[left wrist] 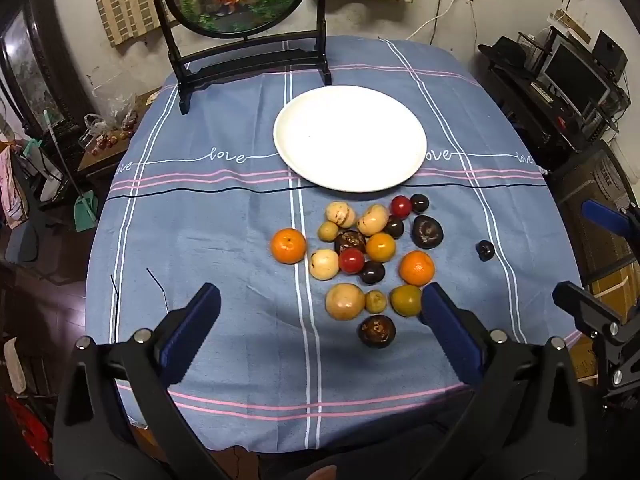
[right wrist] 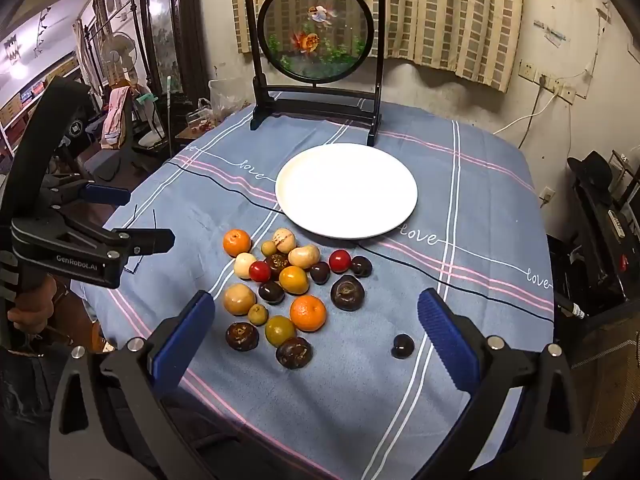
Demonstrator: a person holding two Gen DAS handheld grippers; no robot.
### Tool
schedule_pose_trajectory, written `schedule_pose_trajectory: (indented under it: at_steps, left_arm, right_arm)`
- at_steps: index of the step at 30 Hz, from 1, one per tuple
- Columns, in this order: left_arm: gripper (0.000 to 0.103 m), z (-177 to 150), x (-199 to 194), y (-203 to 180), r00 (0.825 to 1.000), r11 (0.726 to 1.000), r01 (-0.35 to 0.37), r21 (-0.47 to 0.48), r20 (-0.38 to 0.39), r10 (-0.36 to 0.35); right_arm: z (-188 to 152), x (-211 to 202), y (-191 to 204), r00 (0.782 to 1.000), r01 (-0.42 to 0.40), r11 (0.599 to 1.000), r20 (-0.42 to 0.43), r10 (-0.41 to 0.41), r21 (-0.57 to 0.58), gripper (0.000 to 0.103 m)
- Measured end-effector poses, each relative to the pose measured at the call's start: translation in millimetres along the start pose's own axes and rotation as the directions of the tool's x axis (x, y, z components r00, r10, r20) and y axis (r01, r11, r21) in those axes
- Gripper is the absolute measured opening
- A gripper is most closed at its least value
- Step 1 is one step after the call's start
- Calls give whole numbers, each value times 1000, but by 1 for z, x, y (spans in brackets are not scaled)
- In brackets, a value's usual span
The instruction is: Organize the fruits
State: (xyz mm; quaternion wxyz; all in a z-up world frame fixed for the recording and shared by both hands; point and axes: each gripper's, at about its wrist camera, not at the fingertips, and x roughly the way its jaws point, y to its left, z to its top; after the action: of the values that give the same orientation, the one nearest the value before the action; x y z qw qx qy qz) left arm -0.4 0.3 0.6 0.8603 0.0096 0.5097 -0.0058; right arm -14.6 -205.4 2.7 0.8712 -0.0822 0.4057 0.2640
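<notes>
A: Ahead of the left claw (left wrist: pixel 320 316), between its two spread blue pads, a heap of fruits (left wrist: pixel 360 256) lies on the table (left wrist: pixel 224 240). Nothing is gripped.

B: Noted. Contents of the heap?

A: Two oranges, one at the heap's left edge (left wrist: pixel 288 245) and one beside the claw's right pad (left wrist: pixel 417 268). Two red tomatoes (left wrist: pixel 351 260), pale round fruits (left wrist: pixel 345 301), small green ones, dark brown and near-black ones. Most touch their neighbours. One dark brown fruit (left wrist: pixel 376 331) sits nearest the claw.

B: Any stray piece?

A: Yes. One small dark fruit (right wrist: pixel 402 346) lies apart from the heap, just inside the right pad of the right claw (right wrist: pixel 316 320).

B: State of the right claw?

A: Jaws wide apart, holding nothing. The heap lies ahead of it, toward its left pad.

B: Beyond the heap?

A: White plate (left wrist: pixel 350 138), bare, just past the farthest fruits and not touching them. Farther back, a round goldfish screen (right wrist: pixel 318 32) in a black stand, upright on the far part of the table. Cloth is blue with white and pink stripes and the word "love" in script.

B: Claws relative to each other?

A: Right wrist view shows the left claw off to its left, above the table's edge, held by a hand (right wrist: pixel 32 304).
</notes>
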Motion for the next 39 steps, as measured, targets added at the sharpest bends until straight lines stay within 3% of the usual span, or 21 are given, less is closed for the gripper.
schedule_pose_trajectory:
  at_steps: [8,15,39]
  left_arm:
    - [101,-3,4,-15,1000,1000,-8,3,-13,8]
    - [101,-4,2,-10,999,1000,22,11,-32,-22]
    - [101,-10,4,-13,999,1000,4,-28,-47,-5]
  right_arm:
    - [-1,-1,-2,1000,-4,1000,0,4,0,102]
    - [0,-1,-3,1000,-8,1000,-5,8,8,102]
    - [-1,-4,-9,999,-27,999,-18,27,-19,102]
